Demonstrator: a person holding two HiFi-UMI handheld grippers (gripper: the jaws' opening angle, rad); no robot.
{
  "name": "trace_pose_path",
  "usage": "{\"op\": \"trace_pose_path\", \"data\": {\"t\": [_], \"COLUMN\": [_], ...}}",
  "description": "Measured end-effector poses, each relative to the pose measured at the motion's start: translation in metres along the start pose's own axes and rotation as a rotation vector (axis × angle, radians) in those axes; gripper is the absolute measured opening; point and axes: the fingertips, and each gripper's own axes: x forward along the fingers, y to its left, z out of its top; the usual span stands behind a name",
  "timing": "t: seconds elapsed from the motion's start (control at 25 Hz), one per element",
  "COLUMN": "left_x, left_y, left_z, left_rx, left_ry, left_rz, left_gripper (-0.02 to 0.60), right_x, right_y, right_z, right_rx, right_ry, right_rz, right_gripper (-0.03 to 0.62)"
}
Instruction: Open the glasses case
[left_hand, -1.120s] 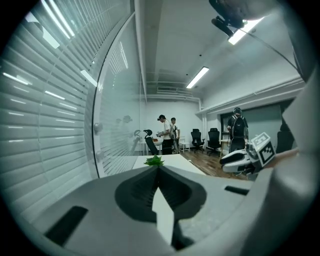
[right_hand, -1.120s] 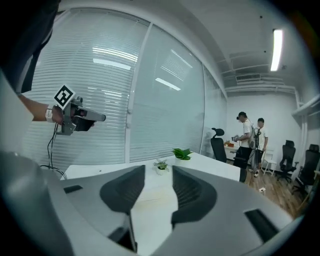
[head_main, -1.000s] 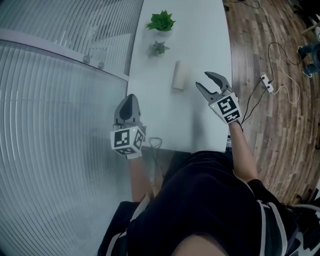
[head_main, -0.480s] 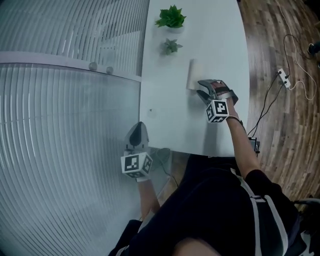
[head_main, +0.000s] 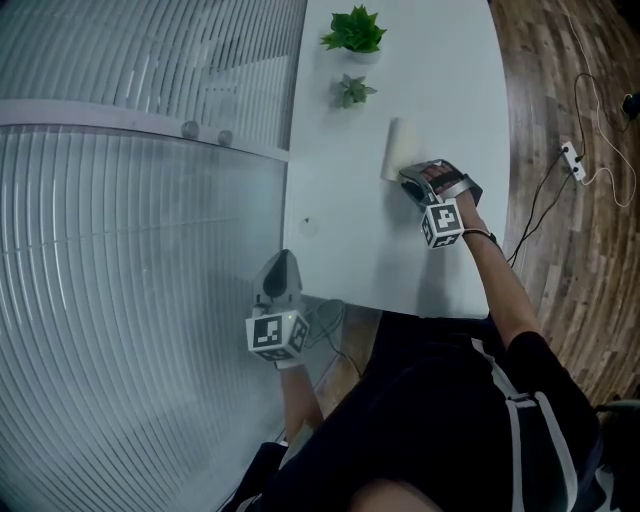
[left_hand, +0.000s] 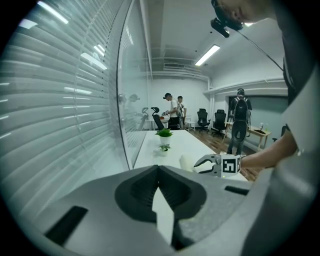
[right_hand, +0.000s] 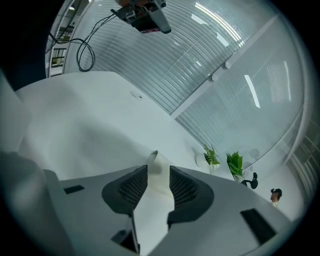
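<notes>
There's the right gripper (head_main: 410, 180), low over the table, upper right of centre in the head view. Its jaws have just been closing with the glasses case (head_main: 397, 148) between them. In the right gripper view the pale case fills the whole gap, and both dark pads (right_hand: 131, 187) sit against its sides, so that's a grip at a middling width.

Only the far tip of the case pokes out past the pads there. From above, its near end is lost behind the gripper, and I can't pick out a seam, lid or hinge anywhere.

The case lies flat on the white table (head_main: 340, 250), its length running up the frame. It sits below the small potted plant (head_main: 350, 90), with the bigger plant (head_main: 353, 30) beyond, at the top edge.

Over to the left gripper (head_main: 281, 258), lower left of centre. It hangs at the table's left edge by the near corner, tips together, nothing in them. Its own view catches the case only as a small pale shape beside the other gripper.

A ribbed glass partition (head_main: 120, 260) fills the left. On the right is wooden floor (head_main: 560, 90) with a power strip (head_main: 572, 160) and its cable.
</notes>
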Motion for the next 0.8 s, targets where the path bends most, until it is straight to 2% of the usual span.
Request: {"op": "trace_pose_path", "data": {"t": [0.12,0.32,0.44,0.64,0.8], "left_x": [0.002,0.004,0.006,0.004,0.001], "left_y": [-0.003,-0.004,-0.005,-0.014,-0.011], "left_z": [0.001,-0.001,-0.008,-0.009,-0.017], "left_rx": [-0.007,-0.006,-0.015,-0.016,-0.023], "left_ry": [0.006,0.012,0.025,0.038,0.057], "left_rz": [-0.008,-0.013,-0.017,-0.047,-0.039], "left_gripper": [-0.002,-0.002,-0.002,-0.002,-0.002], "right_x": [0.001,-0.004,0.002,0.021,0.043], "right_y": [0.002,-0.011,-0.021,-0.026,-0.016], "right_z": [0.003,0.013,0.028,0.06,0.069], "right_rx": [-0.022,-0.059,-0.036,0.023,0.083], "right_ry": [-0.003,-0.017,-0.042,-0.115,-0.132], "right_rz": [-0.001,-0.031,-0.043,-0.022,0.046], "right_gripper": [0.063,0.055,0.055,0.041,0.038]}}
